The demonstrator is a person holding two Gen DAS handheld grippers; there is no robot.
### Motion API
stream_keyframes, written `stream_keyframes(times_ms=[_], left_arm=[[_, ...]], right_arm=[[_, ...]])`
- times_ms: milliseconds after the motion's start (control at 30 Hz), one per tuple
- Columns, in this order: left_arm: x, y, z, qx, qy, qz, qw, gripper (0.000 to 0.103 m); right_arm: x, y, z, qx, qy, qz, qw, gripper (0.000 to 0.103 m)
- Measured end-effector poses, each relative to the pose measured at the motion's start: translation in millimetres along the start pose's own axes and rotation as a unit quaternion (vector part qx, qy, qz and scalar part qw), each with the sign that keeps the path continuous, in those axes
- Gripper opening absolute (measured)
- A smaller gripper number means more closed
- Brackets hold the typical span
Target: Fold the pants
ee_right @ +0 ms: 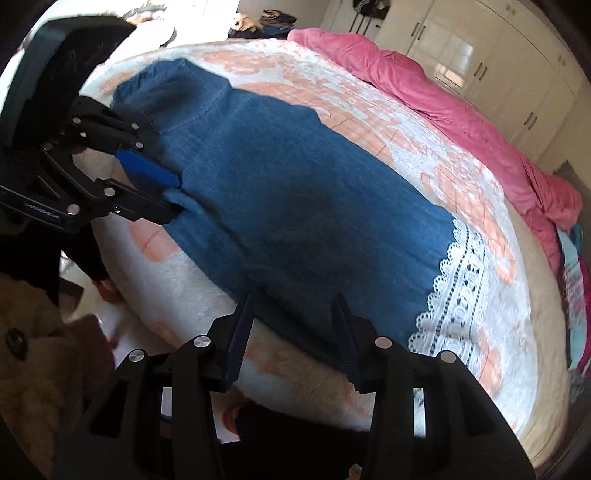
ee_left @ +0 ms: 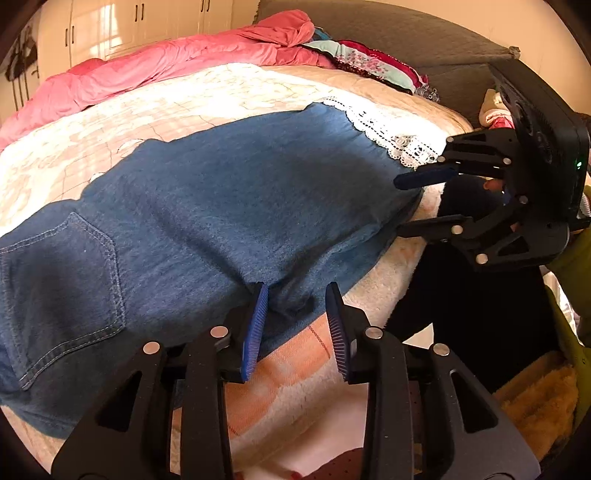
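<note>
Bed blanket [ee_left: 258,92], cream with peach pattern and a white lace strip [ee_right: 454,291]. Pink quilt [ee_left: 155,70] bunched along the far side, floral clothes [ee_left: 369,62] piled beside it near a grey headboard [ee_left: 406,26]. White wardrobe doors [ee_right: 498,55] behind the bed.
</note>
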State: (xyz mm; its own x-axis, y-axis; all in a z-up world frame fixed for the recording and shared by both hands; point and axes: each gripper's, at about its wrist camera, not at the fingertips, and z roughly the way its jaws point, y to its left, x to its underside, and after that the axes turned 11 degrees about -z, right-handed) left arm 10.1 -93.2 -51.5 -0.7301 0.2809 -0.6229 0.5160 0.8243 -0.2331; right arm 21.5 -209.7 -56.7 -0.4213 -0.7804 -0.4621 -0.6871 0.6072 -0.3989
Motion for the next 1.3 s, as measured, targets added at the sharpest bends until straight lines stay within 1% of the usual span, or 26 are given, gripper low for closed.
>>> stream_keyframes(times_ms=[33,100,133,167,200,267,333,433,500,533,567,633,667,733,767,800,900,933,967,1033,1067,1167,1200,1233,1267,1300], left_arm=[[0,-1,2,-0.002,-0.002,0.002,1.0000,0.025],[1,-1,2,-0.002,-0.007,0.003,1.0000,0.024],[1,1,3,-0.004,-0.009,0.001,1.0000,0.022],[1,2,3,-0.012,-0.010,-0.001,0.9999,0.012],[0,5,2,-0.013,-0.010,-0.003,0.9999,0.006],[-1,9,-2,0.003,-0.004,-0.013,0.9999,0.004],[-2,8,-5,0.010,-0.001,-0.002,0.9999,0.004],[1,2,0,0.005,0.021,0.025,0.9995,0.004],[1,3,1,0.005,0.023,0.022,0.9995,0.005],[1,6,-1,0.009,0.026,0.012,0.9995,0.006],[0,8,-5,0.014,0.026,0.004,0.9995,0.007],[0,16,-21,0.020,0.011,-0.017,0.9996,0.016],[1,21,-30,0.019,0.001,-0.027,0.9995,0.026],[0,38,-54,0.006,-0.027,-0.060,0.9978,0.035],[0,48,-65,-0.011,-0.043,-0.078,0.9959,0.043],[0,61,-79,-0.035,-0.062,-0.104,0.9921,0.049],[1,97,-108,-0.105,-0.102,-0.176,0.9734,0.055],[1,110,-116,-0.132,-0.112,-0.200,0.9644,0.058],[2,124,-122,-0.158,-0.118,-0.228,0.9535,0.063],[2,143,-125,-0.182,-0.112,-0.272,0.9383,0.070],[3,154,-123,-0.191,-0.107,-0.295,0.9303,0.076],[4,175,-107,-0.215,-0.084,-0.320,0.9190,0.078],[4,179,-99,-0.232,-0.074,-0.322,0.9151,0.077],[2,180,-92,-0.240,-0.072,-0.320,0.9137,0.067],[3,181,-88,-0.233,-0.073,-0.317,0.9167,0.036],[2,181,-85,-0.232,-0.076,-0.318,0.9161,0.036]], right_arm=[[-1,-1,5,0.001,0.006,-0.003,1.000,0.041],[-4,-2,22,0.007,0.035,-0.009,0.999,0.030],[-5,-3,26,-0.001,0.036,-0.008,0.999,0.014],[-6,-4,25,-0.019,0.029,-0.005,0.999,0.005],[-7,-6,24,-0.025,0.029,-0.003,0.999,0.004],[-5,-8,16,-0.036,0.026,-0.005,0.999,0.003],[0,-11,8,-0.047,0.016,-0.002,0.999,0.003],[9,-8,18,-0.047,0.038,-0.008,0.998,0.004],[12,-6,21,-0.049,0.038,0.003,0.998,0.005],[11,-8,20,-0.055,0.033,0.014,0.998,0.010],[11,-14,14,-0.070,0.024,0.035,0.997,0.022],[17,-22,2,-0.083,0.004,0.061,0.995,0.038],[21,-28,-6,-0.084,-0.006,0.072,0.994,0.039],[25,-40,-19,-0.081,-0.027,0.097,0.992,0.039],[27,-50,-25,-0.082,-0.045,0.123,0.988,0.039],[29,-58,-28,-0.078,-0.054,0.142,0.985,0.039],[27,-79,-22,-0.058,-0.053,0.185,0.980,0.039],[25,-83,-18,-0.051,-0.049,0.193,0.979,0.040],[20,-90,-12,-0.049,-0.047,0.202,0.977,0.047],[16,-98,-4,-0.048,-0.048,0.221,0.973,0.055],[13,-102,4,-0.049,-0.044,0.228,0.971,0.055],[10,-104,24,-0.037,-0.019,0.241,0.970,0.057],[10,-104,31,-0.036,-0.010,0.245,0.969,0.057],[11,-105,36,-0.037,-0.004,0.247,0.968,0.058],[15,-105,41,-0.039,-0.002,0.250,0.967,0.058],[15,-104,42,-0.039,-0.002,0.252,0.967,0.058]])
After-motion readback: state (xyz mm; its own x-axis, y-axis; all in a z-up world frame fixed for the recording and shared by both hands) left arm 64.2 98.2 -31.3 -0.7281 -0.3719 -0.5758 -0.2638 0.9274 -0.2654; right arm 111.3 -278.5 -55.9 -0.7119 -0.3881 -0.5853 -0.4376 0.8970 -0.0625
